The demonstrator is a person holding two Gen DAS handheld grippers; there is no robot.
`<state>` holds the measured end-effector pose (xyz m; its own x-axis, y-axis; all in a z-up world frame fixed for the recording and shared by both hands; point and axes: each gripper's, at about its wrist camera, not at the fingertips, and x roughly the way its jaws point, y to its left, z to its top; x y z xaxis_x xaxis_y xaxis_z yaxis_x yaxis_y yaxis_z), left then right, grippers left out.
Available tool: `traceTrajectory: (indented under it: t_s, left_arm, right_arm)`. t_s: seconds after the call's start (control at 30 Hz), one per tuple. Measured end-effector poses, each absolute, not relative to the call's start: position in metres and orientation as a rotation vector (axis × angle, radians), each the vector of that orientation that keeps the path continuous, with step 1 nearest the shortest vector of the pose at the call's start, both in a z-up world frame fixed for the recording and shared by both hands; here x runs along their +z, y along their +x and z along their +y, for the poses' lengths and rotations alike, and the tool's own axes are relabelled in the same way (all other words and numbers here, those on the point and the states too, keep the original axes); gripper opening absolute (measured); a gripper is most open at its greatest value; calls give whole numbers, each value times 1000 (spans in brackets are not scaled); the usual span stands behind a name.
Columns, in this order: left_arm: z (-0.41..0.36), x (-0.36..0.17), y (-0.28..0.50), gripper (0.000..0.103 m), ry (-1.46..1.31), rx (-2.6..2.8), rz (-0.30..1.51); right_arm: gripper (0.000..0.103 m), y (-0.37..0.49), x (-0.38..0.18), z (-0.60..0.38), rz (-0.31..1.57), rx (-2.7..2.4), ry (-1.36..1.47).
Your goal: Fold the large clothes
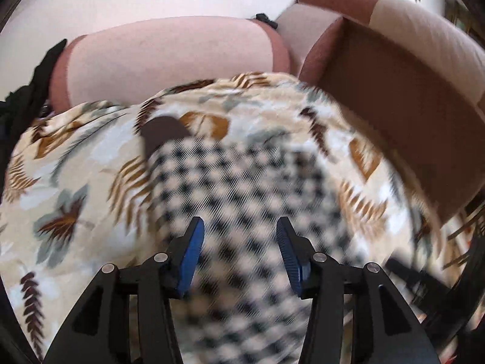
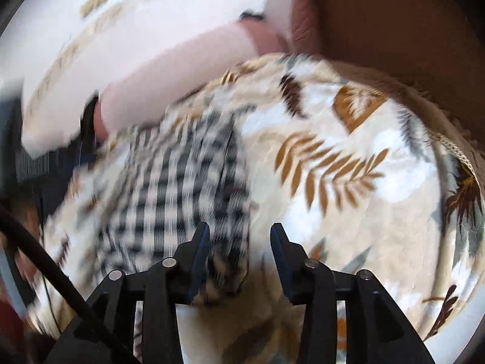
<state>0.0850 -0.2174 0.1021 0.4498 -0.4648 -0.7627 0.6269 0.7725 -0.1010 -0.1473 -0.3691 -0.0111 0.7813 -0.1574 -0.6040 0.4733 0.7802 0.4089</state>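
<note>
A black-and-white checked garment (image 1: pixel 242 188) lies on a cream blanket with a leaf print (image 1: pixel 75 182). A dark brown patch (image 1: pixel 163 133) shows at the garment's far left corner. My left gripper (image 1: pixel 239 230) is open and empty, hovering over the garment's near part. In the right wrist view the checked garment (image 2: pixel 182 182) lies left of centre on the blanket (image 2: pixel 348 166), blurred by motion. My right gripper (image 2: pixel 239 236) is open and empty, above the garment's right edge, with its left finger (image 2: pixel 200 254) over the cloth.
The blanket covers a sofa seat with pink and brown cushions (image 1: pixel 169 51) behind and a brown armrest (image 1: pixel 409 106) at the right. Dark clothing (image 1: pixel 27 91) lies at the far left. A black cable (image 2: pixel 45 261) crosses the lower left of the right wrist view.
</note>
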Motion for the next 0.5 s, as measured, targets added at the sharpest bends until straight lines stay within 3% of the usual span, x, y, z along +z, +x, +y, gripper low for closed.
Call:
traceTrajectory:
  t_s: [0.1, 0.2, 0.3, 0.33, 0.37, 0.4, 0.5]
  left_arm:
    - [-204, 77, 67, 44, 277, -685, 883]
    - [-205, 54, 53, 16, 340, -696, 903]
    - [-206, 37, 40, 5, 361, -689, 912]
    - [-204, 31, 36, 4, 343, -691, 933]
    - [-202, 26, 30, 4, 331, -690, 942]
    - [-201, 23, 25, 4, 331, -686, 944]
    - [-205, 11, 8, 0, 370, -660, 912]
  right_arm:
    - [47, -140, -10, -377, 549, -316, 653]
    - [47, -112, -5, -376, 561, -336, 585]
    - [45, -73, 2, -370, 609, -378, 432]
    - [40, -59, 0, -368, 642, -362, 409]
    - [20, -51, -4, -369, 665, -337, 414]
    - [14, -41, -10, -371, 700, -296, 440]
    - [14, -22, -27, -376, 806, -347, 420]
